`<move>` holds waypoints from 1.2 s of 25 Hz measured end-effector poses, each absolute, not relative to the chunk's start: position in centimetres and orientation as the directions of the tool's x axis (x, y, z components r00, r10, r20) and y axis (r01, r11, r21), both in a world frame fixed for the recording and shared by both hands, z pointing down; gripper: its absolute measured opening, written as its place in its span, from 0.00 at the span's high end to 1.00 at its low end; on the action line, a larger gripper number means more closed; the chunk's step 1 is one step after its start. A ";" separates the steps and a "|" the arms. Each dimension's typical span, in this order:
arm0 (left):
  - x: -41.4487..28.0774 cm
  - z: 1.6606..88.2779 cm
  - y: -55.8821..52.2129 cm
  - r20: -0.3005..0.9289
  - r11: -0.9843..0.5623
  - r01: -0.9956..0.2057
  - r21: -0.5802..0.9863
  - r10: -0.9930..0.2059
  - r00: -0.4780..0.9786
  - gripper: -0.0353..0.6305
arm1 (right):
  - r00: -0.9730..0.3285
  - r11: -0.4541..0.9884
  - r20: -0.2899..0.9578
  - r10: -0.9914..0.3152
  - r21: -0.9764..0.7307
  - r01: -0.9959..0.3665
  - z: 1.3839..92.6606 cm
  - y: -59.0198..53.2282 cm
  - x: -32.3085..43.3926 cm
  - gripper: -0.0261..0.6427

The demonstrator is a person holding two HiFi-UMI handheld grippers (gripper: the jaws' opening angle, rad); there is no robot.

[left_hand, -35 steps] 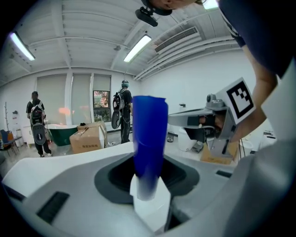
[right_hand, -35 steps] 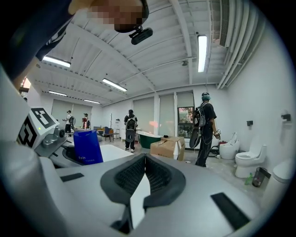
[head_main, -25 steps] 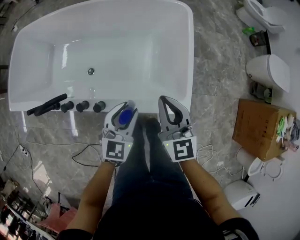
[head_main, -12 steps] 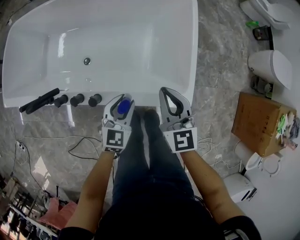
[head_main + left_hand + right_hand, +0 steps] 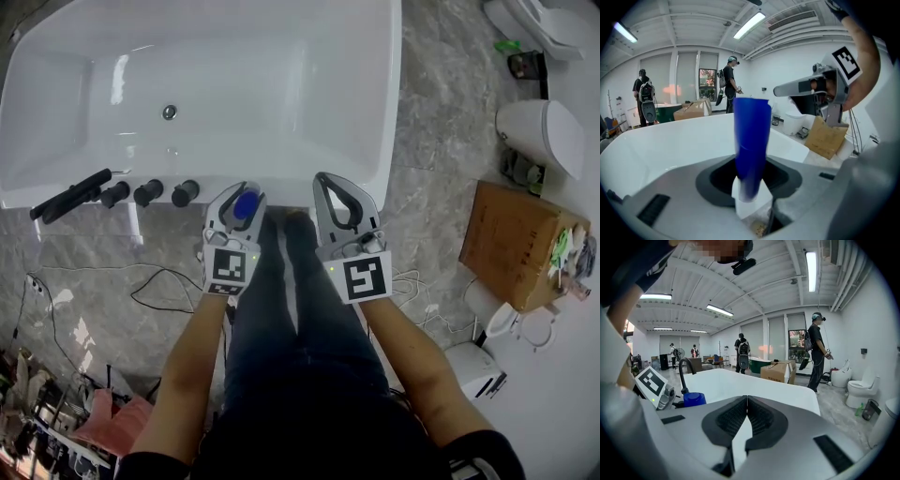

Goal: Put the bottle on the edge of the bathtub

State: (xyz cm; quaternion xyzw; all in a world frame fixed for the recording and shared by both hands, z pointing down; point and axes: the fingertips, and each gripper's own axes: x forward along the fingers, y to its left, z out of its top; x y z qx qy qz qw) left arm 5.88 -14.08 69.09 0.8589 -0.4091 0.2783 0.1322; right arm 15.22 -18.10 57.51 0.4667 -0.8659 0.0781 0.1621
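A bottle with a blue cap (image 5: 245, 203) stands upright between the jaws of my left gripper (image 5: 235, 200), which is shut on it just short of the white bathtub's near edge (image 5: 281, 195). In the left gripper view the blue bottle (image 5: 751, 145) rises between the jaws, white at its lower end. My right gripper (image 5: 341, 199) hangs beside it to the right, shut and holding nothing. In the right gripper view the right gripper (image 5: 746, 401) has its pads pressed together, and the blue cap (image 5: 694, 398) shows at the left.
Black tap fittings and a hand shower (image 5: 112, 194) sit on the tub's near edge at the left. Cables (image 5: 141, 286) lie on the marble floor. A cardboard box (image 5: 514, 246) and toilets (image 5: 540, 133) stand to the right. People stand in the background.
The tub's near edge has shifted up in the head view. Both grippers have kept their places side by side, and the left one has kept its hold on the bottle.
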 end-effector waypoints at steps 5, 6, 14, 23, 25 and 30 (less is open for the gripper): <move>5.5 70.8 -13.2 0.604 -0.629 -0.777 0.016 -0.613 0.509 0.71 | -0.512 0.554 0.363 -0.779 0.017 -0.832 57.8 -18.0 15.1 0.94; 5.5 70.9 -13.1 0.606 -0.631 -0.775 0.017 -0.610 0.510 0.71 | -0.512 0.555 0.363 -0.779 0.017 -0.832 57.8 -17.9 15.0 0.94; 5.5 71.4 -13.0 0.597 -0.642 -0.766 0.016 -0.609 0.523 0.71 | -0.517 0.559 0.366 -0.774 0.010 -0.829 58.0 -17.6 14.6 0.94; 5.4 72.1 -13.2 0.589 -0.665 -0.747 0.000 -0.604 0.537 0.71 | -0.526 0.574 0.381 -0.760 0.013 -0.819 58.7 -16.8 14.1 0.94; 5.6 72.2 -13.2 0.582 -0.677 -0.736 -0.011 -0.603 0.546 0.71 | -0.526 0.574 0.385 -0.758 0.010 -0.819 58.9 -16.7 13.9 0.94; 5.5 72.3 -12.8 0.577 -0.693 -0.720 -0.017 -0.595 0.560 0.71 | -0.532 0.583 0.386 -0.753 0.016 -0.813 58.7 -16.4 13.5 0.94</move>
